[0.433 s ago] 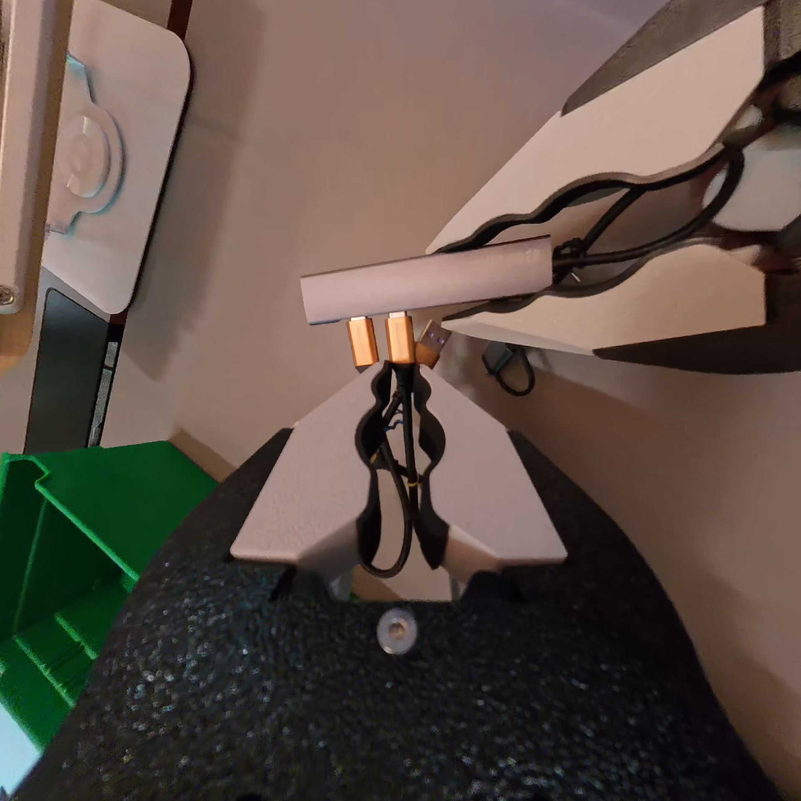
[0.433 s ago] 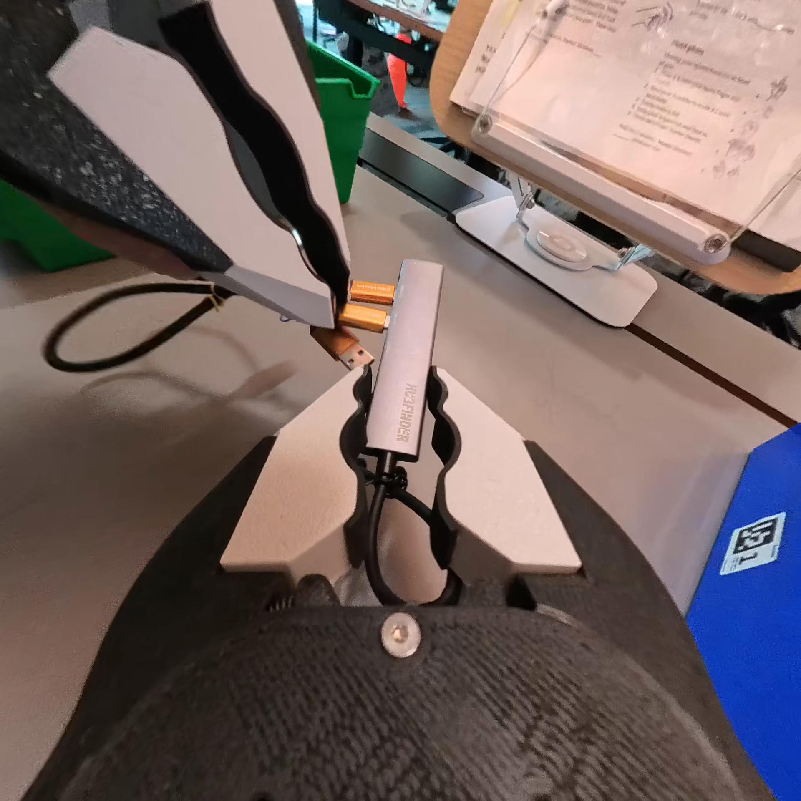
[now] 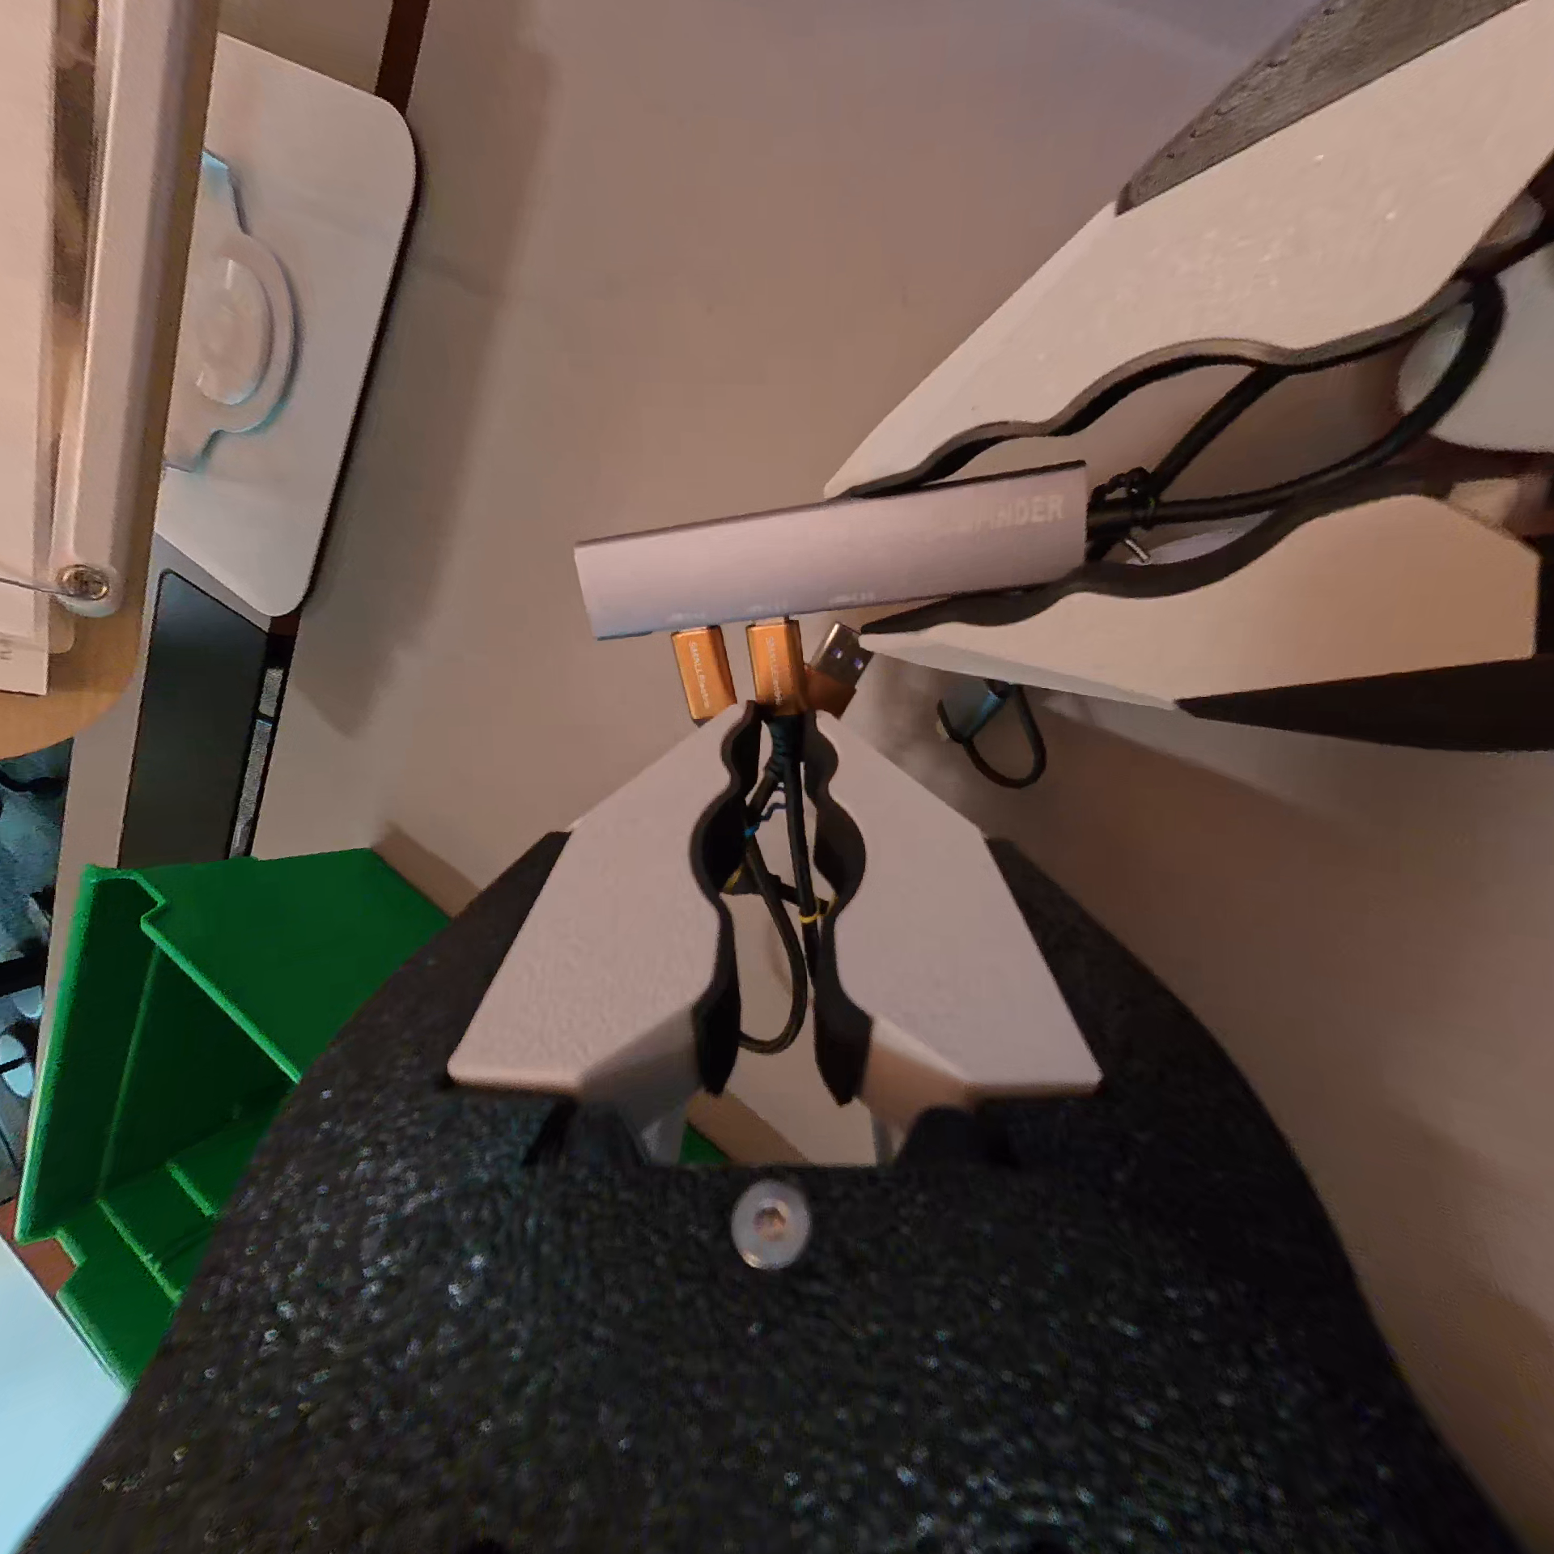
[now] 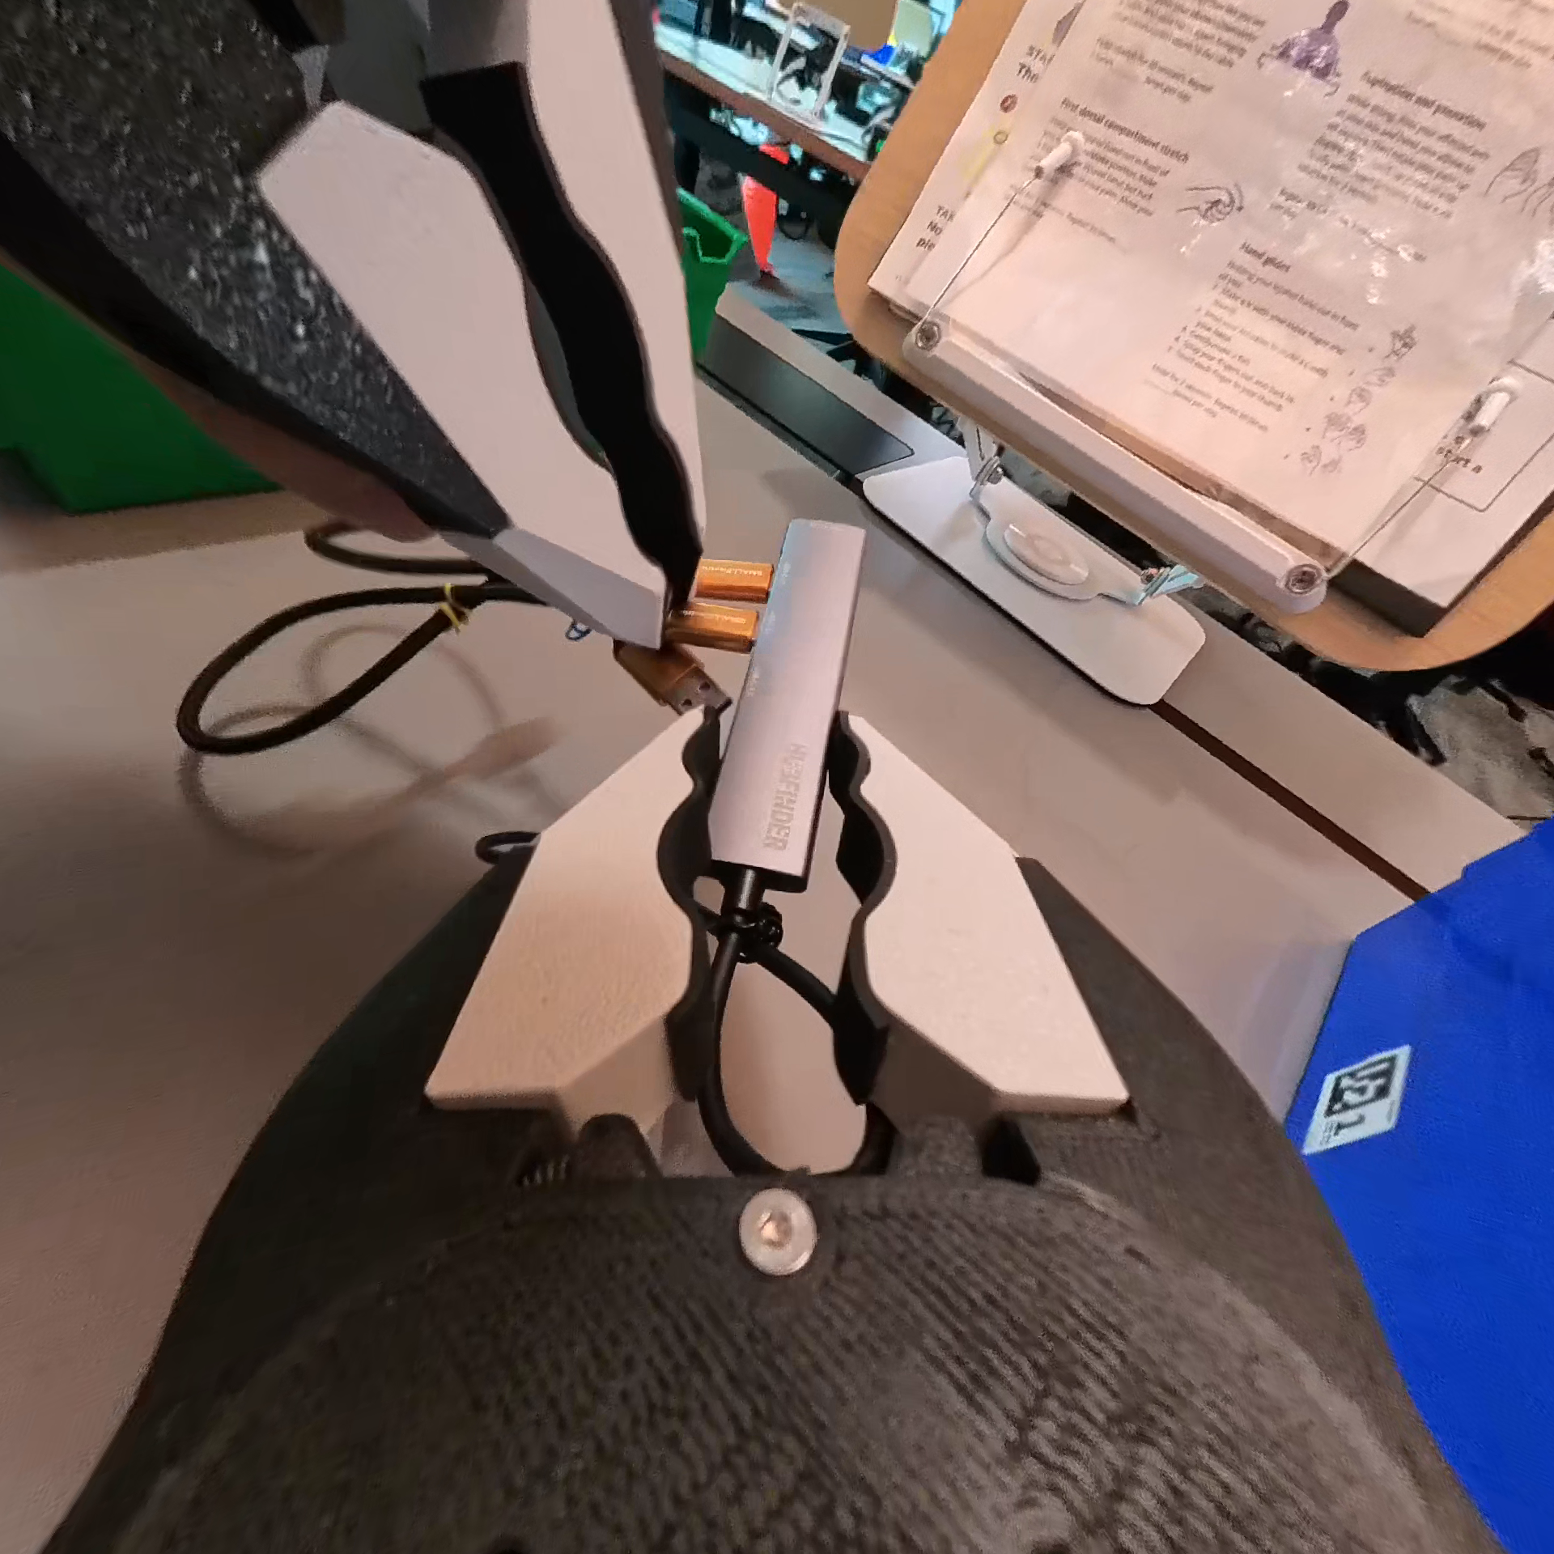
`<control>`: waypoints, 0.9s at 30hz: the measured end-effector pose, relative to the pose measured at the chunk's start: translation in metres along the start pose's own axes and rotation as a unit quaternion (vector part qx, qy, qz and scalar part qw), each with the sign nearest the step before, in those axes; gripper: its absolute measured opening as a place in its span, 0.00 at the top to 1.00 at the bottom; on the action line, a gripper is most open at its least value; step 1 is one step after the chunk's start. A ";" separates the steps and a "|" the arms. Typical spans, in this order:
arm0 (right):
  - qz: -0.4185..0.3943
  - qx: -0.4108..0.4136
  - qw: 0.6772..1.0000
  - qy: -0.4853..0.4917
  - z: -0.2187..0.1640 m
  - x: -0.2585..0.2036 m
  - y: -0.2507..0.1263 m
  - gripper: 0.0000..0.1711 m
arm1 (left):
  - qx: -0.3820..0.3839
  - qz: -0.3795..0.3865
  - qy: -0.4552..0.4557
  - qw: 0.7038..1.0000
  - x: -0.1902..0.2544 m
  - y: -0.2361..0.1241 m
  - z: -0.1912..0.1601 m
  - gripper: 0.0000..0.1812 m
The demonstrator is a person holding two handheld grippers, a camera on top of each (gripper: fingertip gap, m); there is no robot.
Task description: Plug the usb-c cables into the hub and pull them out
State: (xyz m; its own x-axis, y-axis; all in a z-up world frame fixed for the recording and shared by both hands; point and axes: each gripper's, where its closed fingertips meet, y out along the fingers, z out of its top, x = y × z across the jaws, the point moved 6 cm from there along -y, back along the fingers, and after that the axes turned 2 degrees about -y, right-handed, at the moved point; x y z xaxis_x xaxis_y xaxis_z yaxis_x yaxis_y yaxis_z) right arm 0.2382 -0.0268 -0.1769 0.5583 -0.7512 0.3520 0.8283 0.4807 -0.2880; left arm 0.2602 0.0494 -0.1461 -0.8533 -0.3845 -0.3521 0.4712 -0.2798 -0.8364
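A grey usb hub (image 4: 790,673) is held off the table by my right gripper (image 4: 778,740), which is shut on its cable end. Two orange usb-c plugs (image 4: 732,580) (image 4: 715,626) sit in ports on the hub's side. My left gripper (image 3: 778,723) is shut on the rear of the plug (image 3: 775,668) nearer the right gripper. The other plug (image 3: 702,673) sits beside it. A loose orange usb-a plug (image 3: 837,673) hangs free by the hub (image 3: 824,563). Black cables (image 4: 252,698) trail onto the table.
A green bin (image 3: 168,1051) stands at the left. A document stand with a printed sheet (image 4: 1219,252) rests on a white base (image 4: 1051,572) at the back. A blue box with a tag (image 4: 1446,1051) is at the right. A small grey adapter (image 3: 984,723) lies on the table. My two grippers' fingertips are within a few centimetres of each other.
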 end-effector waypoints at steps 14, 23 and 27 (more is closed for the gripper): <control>-0.071 0.086 0.993 0.050 0.016 0.030 -0.024 0.86 | 0.138 -0.026 -0.049 0.989 -0.012 -0.039 0.011 0.89; -0.238 0.137 0.961 0.034 0.049 0.088 -0.111 0.86 | 0.247 0.114 -0.158 0.949 -0.077 -0.111 -0.025 0.74; -0.351 0.099 0.927 0.084 0.024 0.157 -0.162 0.86 | 0.210 0.104 -0.155 0.960 -0.077 -0.100 -0.030 0.74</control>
State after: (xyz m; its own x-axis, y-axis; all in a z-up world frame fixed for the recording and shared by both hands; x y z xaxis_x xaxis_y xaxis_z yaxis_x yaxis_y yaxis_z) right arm 0.1927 -0.2117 -0.0534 -0.1242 -0.9623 0.2421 0.9864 -0.0933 0.1350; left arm 0.2721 0.1327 -0.0483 -0.6541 -0.6956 -0.2971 0.7285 -0.4735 -0.4950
